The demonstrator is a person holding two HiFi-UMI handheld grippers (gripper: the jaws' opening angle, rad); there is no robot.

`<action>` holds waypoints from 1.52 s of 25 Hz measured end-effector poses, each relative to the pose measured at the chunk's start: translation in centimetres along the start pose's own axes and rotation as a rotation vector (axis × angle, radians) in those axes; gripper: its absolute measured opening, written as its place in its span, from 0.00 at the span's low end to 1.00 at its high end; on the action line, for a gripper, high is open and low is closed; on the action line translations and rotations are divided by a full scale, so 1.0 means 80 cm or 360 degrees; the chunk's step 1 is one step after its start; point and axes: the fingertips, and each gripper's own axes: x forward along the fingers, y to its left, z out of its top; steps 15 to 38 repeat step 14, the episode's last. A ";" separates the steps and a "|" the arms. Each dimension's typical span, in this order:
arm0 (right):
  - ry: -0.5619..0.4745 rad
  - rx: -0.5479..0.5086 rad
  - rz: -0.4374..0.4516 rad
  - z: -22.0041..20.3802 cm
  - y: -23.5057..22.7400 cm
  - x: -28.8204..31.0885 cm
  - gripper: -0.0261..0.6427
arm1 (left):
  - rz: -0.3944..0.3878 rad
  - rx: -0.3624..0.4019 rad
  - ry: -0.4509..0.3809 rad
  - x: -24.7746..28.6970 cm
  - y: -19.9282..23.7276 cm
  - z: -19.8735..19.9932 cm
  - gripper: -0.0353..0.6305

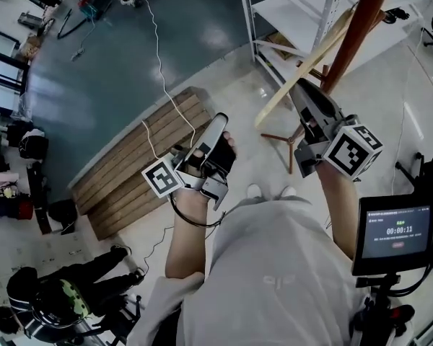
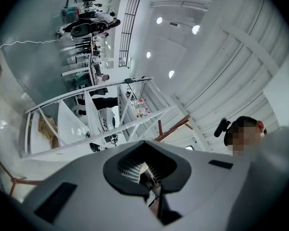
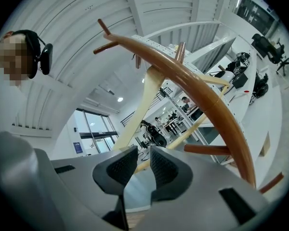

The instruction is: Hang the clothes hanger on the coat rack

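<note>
Up beside the coat rack (image 1: pixel 350 34), gripping the pale wooden clothes hanger (image 1: pixel 274 107) in the right tongs (image 1: pixel 297 85), slanted just beside the reddish-brown pole. Holding the left tongs (image 1: pixel 218 125) closed and empty, lower down, above the floor near a wooden pallet (image 1: pixel 130 164).

A person in a grey shirt (image 1: pixel 274 265), seen from above, fills the frame at 6 o'clock. The left gripper (image 1: pixel 220 120) sits near the centre with its claw closed and pointing to 1 o'clock, beside a wooden pallet (image 1: pixel 130 171) at 9 o'clock. At 2 o'clock the right gripper (image 1: pixel 297 85) has its claw on a pale clothes hanger (image 1: pixel 278 103), next to the red-brown coat rack (image 1: pixel 350 42). White shelving (image 1: pixel 289 13) stands at 1 o'clock. A small lit screen (image 1: pixel 397 233) sits at 4 o'clock.
</note>
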 end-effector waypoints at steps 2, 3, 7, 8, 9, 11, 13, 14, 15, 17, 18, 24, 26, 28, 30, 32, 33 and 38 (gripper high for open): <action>-0.0003 0.0004 0.0018 0.002 0.001 0.004 0.18 | 0.0006 0.0018 0.0002 -0.001 -0.002 0.001 0.06; -0.0002 0.0010 0.0025 0.002 0.001 0.005 0.18 | 0.0009 0.0024 0.0006 -0.001 -0.003 0.000 0.06; -0.0002 0.0022 0.0037 0.003 -0.003 0.002 0.18 | 0.0014 0.0042 0.0028 0.001 0.001 -0.003 0.06; -0.0002 0.0023 0.0040 0.002 -0.005 0.001 0.18 | 0.0013 0.0046 0.0031 0.001 0.003 -0.004 0.06; -0.0001 0.0026 0.0042 0.000 -0.006 -0.001 0.18 | 0.0012 0.0046 0.0034 0.002 0.005 -0.005 0.06; 0.0002 0.0035 0.0044 -0.003 -0.008 -0.004 0.18 | 0.0012 0.0043 0.0044 0.003 0.008 -0.008 0.06; 0.0007 0.0045 0.0046 -0.005 -0.007 -0.004 0.18 | 0.0015 0.0045 0.0055 0.002 0.009 -0.008 0.06; 0.0009 0.0051 0.0049 -0.006 -0.006 -0.003 0.18 | 0.0017 0.0048 0.0061 0.002 0.009 -0.007 0.06; 0.0009 0.0051 0.0049 -0.006 -0.006 -0.003 0.18 | 0.0017 0.0048 0.0061 0.002 0.009 -0.007 0.06; 0.0009 0.0051 0.0049 -0.006 -0.006 -0.003 0.18 | 0.0017 0.0048 0.0061 0.002 0.009 -0.007 0.06; 0.0009 0.0051 0.0049 -0.006 -0.006 -0.003 0.18 | 0.0017 0.0048 0.0061 0.002 0.009 -0.007 0.06; 0.0009 0.0051 0.0049 -0.006 -0.006 -0.003 0.18 | 0.0017 0.0048 0.0061 0.002 0.009 -0.007 0.06; 0.0009 0.0051 0.0049 -0.006 -0.006 -0.003 0.18 | 0.0017 0.0048 0.0061 0.002 0.009 -0.007 0.06; 0.0009 0.0051 0.0049 -0.006 -0.006 -0.003 0.18 | 0.0017 0.0048 0.0061 0.002 0.009 -0.007 0.06; 0.0009 0.0051 0.0049 -0.006 -0.006 -0.003 0.18 | 0.0017 0.0048 0.0061 0.002 0.009 -0.007 0.06; 0.0009 0.0051 0.0049 -0.006 -0.006 -0.003 0.18 | 0.0017 0.0048 0.0061 0.002 0.009 -0.007 0.06; 0.0009 0.0051 0.0049 -0.006 -0.006 -0.003 0.18 | 0.0017 0.0048 0.0061 0.002 0.009 -0.007 0.06; 0.0009 0.0051 0.0049 -0.006 -0.006 -0.003 0.18 | 0.0017 0.0048 0.0061 0.002 0.009 -0.007 0.06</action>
